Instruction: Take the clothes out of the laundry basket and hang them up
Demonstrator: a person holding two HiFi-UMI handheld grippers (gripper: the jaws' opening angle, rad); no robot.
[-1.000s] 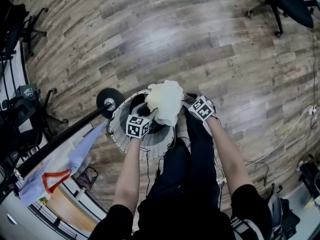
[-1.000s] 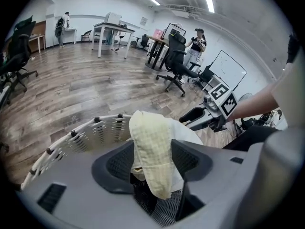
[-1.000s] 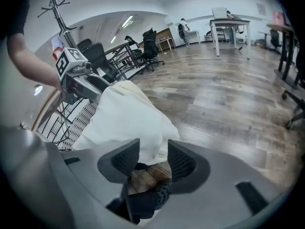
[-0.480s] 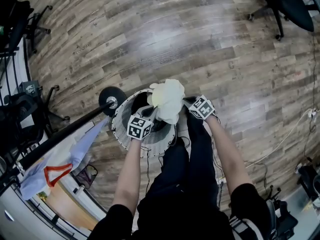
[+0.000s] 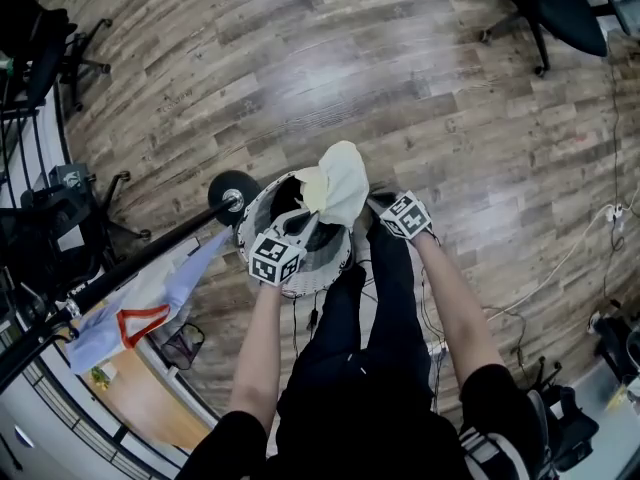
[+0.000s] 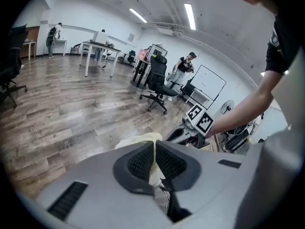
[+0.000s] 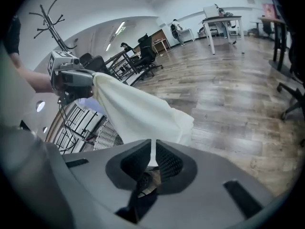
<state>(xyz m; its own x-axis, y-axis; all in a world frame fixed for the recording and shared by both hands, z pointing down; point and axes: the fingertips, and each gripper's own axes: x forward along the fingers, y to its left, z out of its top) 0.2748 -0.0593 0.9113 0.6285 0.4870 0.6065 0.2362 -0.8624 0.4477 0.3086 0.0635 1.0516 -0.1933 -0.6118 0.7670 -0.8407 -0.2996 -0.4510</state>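
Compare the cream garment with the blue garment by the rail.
The cream garment is plain; the blue garment has an orange-red mark. The cream garment is held up, bunched, above the basket; the blue garment hangs spread from the black rail. Both are clothes.

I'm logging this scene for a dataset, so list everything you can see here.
pale yellow garment: one, cream-yellow, raised above the basket, between both tools
laundry basket: one, white mesh, on the floor by the person's legs
clothes rail: one, black, slanting at left
hung garment: one, pale blue with orange-red trim, hanging from the rail
office chairs: several, black, top right and left edge
floor: one, grey-brown wood planks, all around
left tool: one, grey, shut on the garment
right tool: one, grey, pinching the garment, jaws just eased slightly wider
forearms: two, bare, bottom centre
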